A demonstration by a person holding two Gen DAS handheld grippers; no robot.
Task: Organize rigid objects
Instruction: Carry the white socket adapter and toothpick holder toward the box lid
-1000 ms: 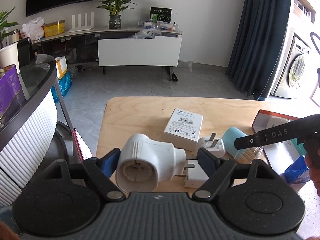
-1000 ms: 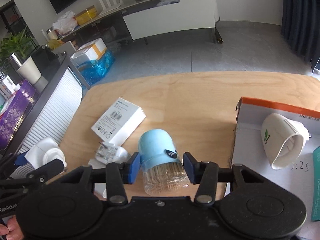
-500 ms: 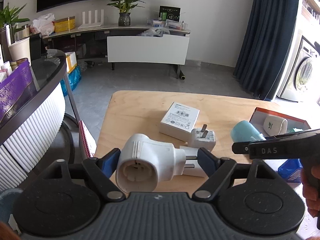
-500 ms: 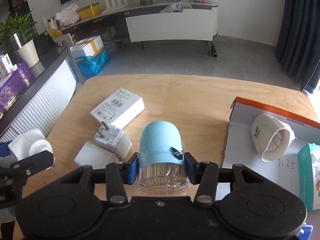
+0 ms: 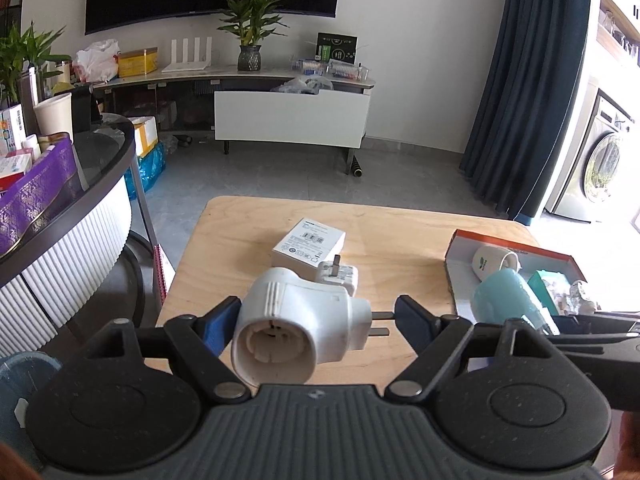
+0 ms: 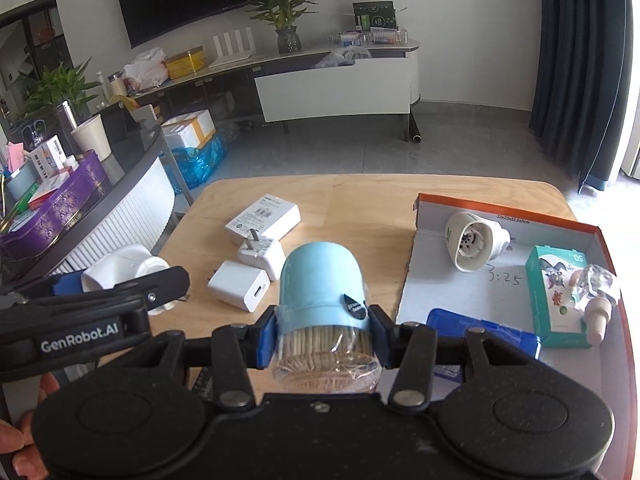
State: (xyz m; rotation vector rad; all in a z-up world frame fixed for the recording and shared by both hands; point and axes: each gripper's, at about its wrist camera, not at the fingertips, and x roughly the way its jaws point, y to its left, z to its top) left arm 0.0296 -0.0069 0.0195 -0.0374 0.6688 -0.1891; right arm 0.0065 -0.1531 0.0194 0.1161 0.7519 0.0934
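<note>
My left gripper (image 5: 316,316) is shut on a white socket adapter (image 5: 296,328), its prongs pointing right, held above the wooden table (image 5: 400,240). My right gripper (image 6: 324,332) is shut on a light blue toothpick jar (image 6: 324,284) and holds it above the table, just left of the orange-rimmed cardboard tray (image 6: 500,212). The jar also shows in the left wrist view (image 5: 504,296). On the table lie a white box (image 6: 264,220), a white plug charger (image 6: 262,254) and a white USB charger (image 6: 240,290).
The tray holds a white lamp-socket adapter (image 6: 472,246), a teal carton (image 6: 560,296), a small clear bottle (image 6: 596,296) and a blue case (image 6: 480,332). A curved counter (image 5: 80,208) with clutter stands left of the table.
Both grippers have lifted and pulled back with their objects held. The right gripper has carried the jar rightward toward the tray. More of the tray's contents are in view.
</note>
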